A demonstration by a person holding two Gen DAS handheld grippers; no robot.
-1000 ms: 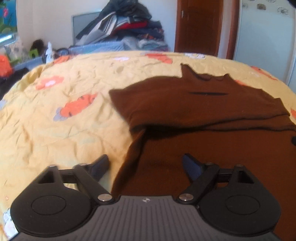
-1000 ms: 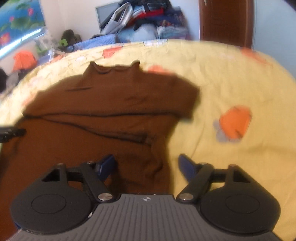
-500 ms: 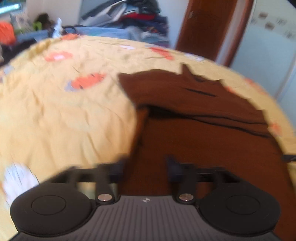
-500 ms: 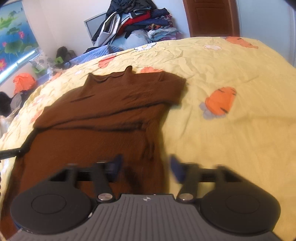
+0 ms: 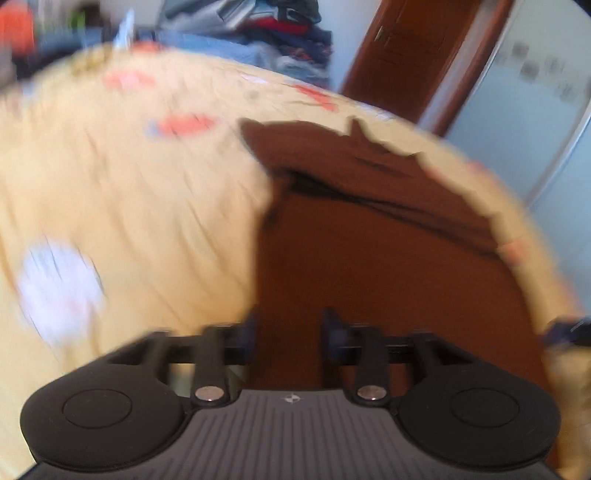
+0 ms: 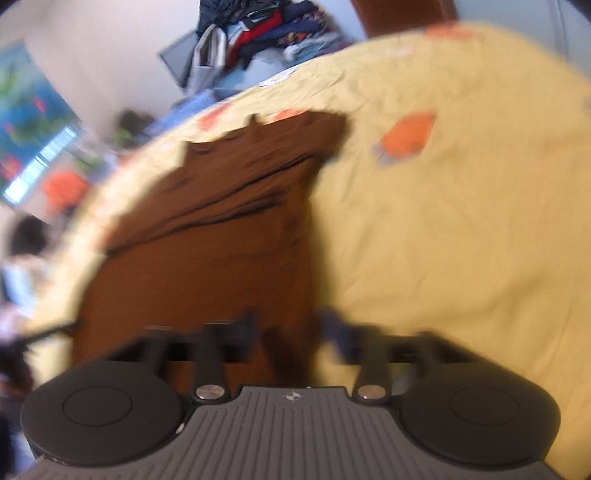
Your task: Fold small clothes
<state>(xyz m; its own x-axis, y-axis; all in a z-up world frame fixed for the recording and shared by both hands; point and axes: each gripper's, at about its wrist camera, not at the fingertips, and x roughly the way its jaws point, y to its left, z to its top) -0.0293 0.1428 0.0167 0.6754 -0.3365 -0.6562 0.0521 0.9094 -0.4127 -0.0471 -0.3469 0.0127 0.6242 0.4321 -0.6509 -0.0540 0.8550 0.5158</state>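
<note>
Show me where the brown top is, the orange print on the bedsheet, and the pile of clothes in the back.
brown top (image 6: pixel 207 266), right wrist view, flat front body panel.
orange print (image 6: pixel 408 134), right wrist view, middle of the orange patch.
pile of clothes (image 6: pixel 258 29), right wrist view, red and dark garments on the heap.

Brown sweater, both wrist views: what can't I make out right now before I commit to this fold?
- Left wrist view: motion blur hides whether the left tool pinches the brown sweater.
- Right wrist view: blur smears the right tool; contact with the sweater edge is unclear.
- Both views: the tool bodies cover the near hem.
- Left wrist view: the dark object at the right edge is too blurred to identify.
</note>
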